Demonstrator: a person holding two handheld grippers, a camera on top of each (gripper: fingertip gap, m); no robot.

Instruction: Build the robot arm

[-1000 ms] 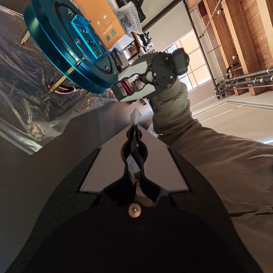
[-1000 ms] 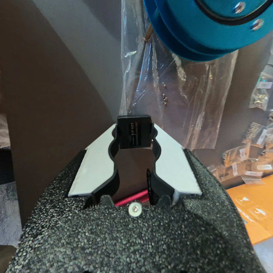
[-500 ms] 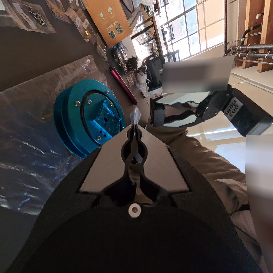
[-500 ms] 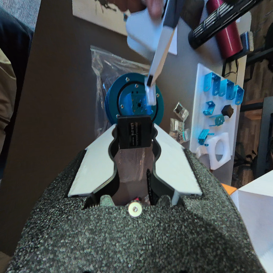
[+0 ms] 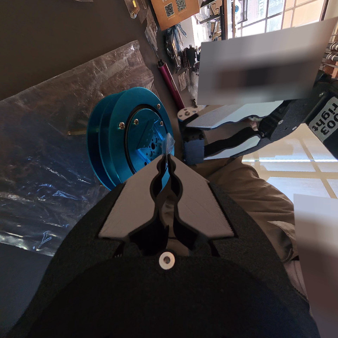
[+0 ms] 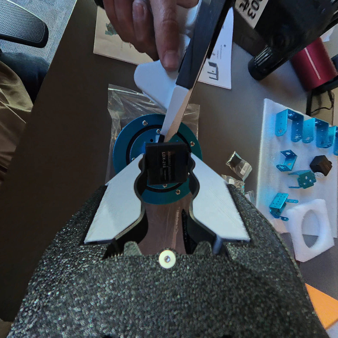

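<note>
A blue round metal base (image 5: 128, 135) with a bracket at its centre lies on a clear plastic bag (image 5: 45, 146) on the dark table. My left gripper (image 5: 167, 157) is shut on a small clear plastic packet (image 5: 167, 144), its tips just over the base's centre. My right gripper (image 6: 166, 159) is shut on a black servo (image 6: 167, 163) and holds it above the blue base (image 6: 120, 144). In the left wrist view the right gripper (image 5: 193, 144) with the servo (image 5: 193, 151) sits just right of the base. In the right wrist view the left gripper's fingers (image 6: 175, 113) reach down to the base centre.
A white foam tray (image 6: 267, 164) with several blue brackets (image 6: 307, 128) and a black part lies at the right. Small parts bags (image 6: 237, 164), a paper sheet (image 6: 217, 65), a red cylinder (image 6: 314, 65), a magenta screwdriver (image 5: 170, 82) and an orange box (image 5: 175, 11) surround the base. A hand (image 6: 155, 27) holds the left gripper. The tips of both grippers are at nearly the same place.
Both grippers have drawn in over the blue base. The servo now hangs right above the base centre, and the left gripper's tips with the packet have come down next to it.
</note>
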